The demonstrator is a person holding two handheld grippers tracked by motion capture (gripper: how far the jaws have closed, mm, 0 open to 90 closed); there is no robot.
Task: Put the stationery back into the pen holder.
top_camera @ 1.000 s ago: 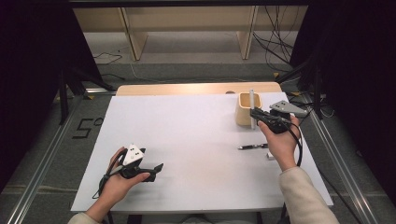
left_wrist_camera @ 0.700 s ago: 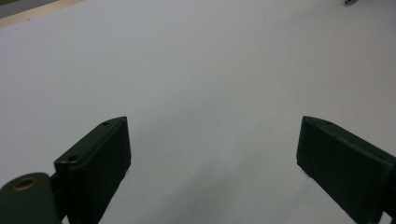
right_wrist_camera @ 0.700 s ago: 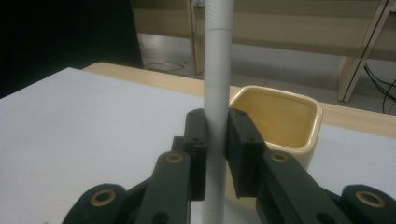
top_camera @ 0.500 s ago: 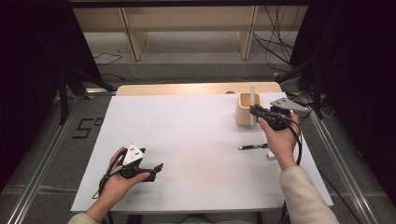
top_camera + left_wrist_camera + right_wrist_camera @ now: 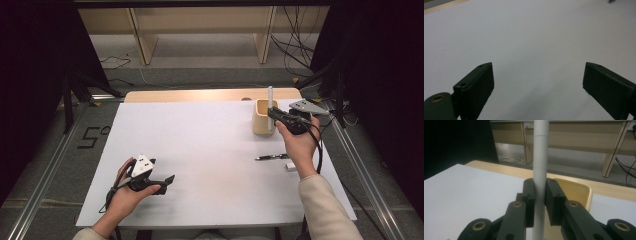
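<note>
My right gripper (image 5: 272, 113) (image 5: 539, 195) is shut on a white pen (image 5: 270, 97) (image 5: 540, 167), held upright with its lower end over the mouth of a tan pen cup (image 5: 261, 118) (image 5: 574, 191) at the table's far right. The pads press the pen from both sides in the right gripper view. A black pen (image 5: 270, 157) lies on the white table (image 5: 200, 145) in front of the cup, with a small white eraser-like piece (image 5: 291, 165) beside it. My left gripper (image 5: 169, 179) (image 5: 537, 87) rests near the front left edge, open, nothing between its jaws.
A wooden strip (image 5: 200, 95) runs along the table's far edge. Beyond it stand pale shelf legs (image 5: 145, 42) and loose cables (image 5: 295, 45) on the floor. Metal rails (image 5: 40, 190) flank the table on both sides.
The right gripper with the white pen has shifted slightly toward the cup. The left hand has kept still.
</note>
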